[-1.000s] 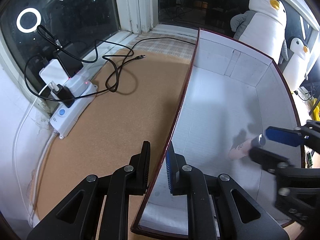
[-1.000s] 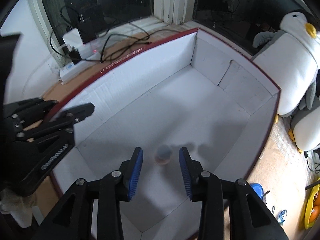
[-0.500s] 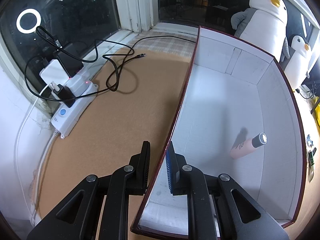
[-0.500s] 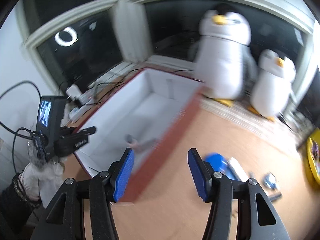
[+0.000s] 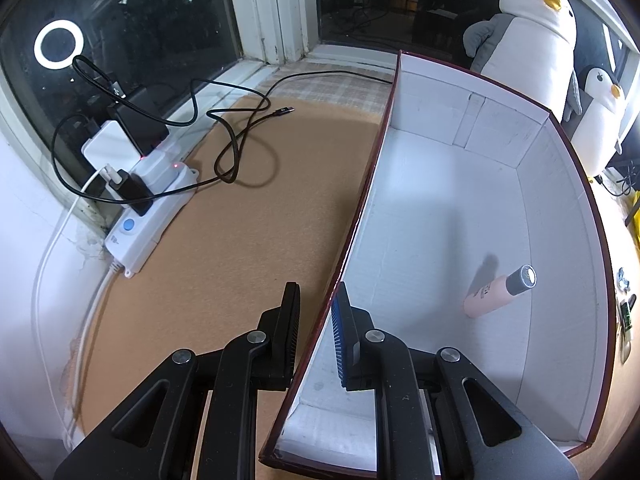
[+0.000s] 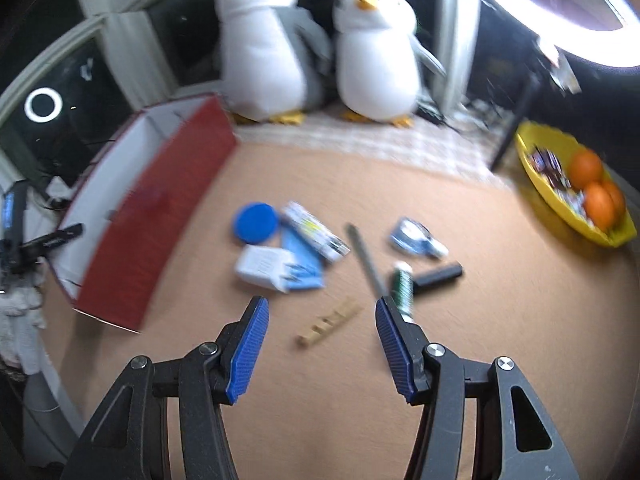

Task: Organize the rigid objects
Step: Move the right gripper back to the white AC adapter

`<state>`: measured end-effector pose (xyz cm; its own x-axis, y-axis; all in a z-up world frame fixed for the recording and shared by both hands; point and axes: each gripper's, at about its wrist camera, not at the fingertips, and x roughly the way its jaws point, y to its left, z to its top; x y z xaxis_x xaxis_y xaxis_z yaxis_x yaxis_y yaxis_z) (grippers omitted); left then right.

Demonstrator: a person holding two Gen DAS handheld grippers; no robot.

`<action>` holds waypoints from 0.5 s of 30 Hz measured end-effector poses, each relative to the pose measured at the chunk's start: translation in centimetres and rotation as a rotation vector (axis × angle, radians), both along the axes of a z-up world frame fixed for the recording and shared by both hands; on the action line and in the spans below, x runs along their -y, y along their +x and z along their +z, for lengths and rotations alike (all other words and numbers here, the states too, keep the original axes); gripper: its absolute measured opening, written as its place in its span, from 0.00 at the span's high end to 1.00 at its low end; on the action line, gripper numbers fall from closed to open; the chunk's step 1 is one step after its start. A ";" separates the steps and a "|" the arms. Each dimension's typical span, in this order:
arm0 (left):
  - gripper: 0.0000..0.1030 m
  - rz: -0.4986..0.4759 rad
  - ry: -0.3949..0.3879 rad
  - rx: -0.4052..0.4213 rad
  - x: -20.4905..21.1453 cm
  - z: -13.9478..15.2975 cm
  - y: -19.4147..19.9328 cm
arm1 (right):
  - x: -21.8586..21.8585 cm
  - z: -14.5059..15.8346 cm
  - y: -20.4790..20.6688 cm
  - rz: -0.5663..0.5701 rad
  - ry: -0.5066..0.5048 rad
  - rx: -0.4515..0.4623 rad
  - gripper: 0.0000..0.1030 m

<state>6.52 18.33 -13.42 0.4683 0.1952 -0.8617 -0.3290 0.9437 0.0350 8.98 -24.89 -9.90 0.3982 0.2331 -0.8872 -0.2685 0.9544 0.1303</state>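
With my left gripper (image 5: 316, 312) pinching the box (image 5: 362, 204) wall and my right gripper (image 6: 320, 320) jaws spread empty over the cluttered tabletop (image 6: 480, 320), a rushed grab risks scattering the wooden piece (image 6: 328, 326) beside the pen (image 6: 366, 260).

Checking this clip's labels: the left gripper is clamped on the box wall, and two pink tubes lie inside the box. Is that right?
Not quite. The left wrist view shows only one pink tube lying inside the box, not two. The rest holds: the left gripper is clamped on the box wall.
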 end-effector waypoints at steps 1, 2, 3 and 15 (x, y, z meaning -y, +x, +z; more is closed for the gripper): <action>0.86 0.000 0.001 0.000 0.0 0.0 0.0 | 0.3 -0.4 0.2 0.000 0.006 -0.010 0.50; 0.86 0.000 0.001 -0.001 0.0 0.0 0.0 | 0.3 -0.7 0.4 0.010 0.007 -0.015 0.50; 0.86 0.001 0.002 -0.001 0.0 0.0 0.0 | 0.0 -1.0 0.6 0.028 0.004 -0.018 0.50; 0.86 0.002 0.004 -0.002 -0.2 0.1 0.0 | -9.7 -3.0 3.3 0.449 -0.156 -0.023 0.50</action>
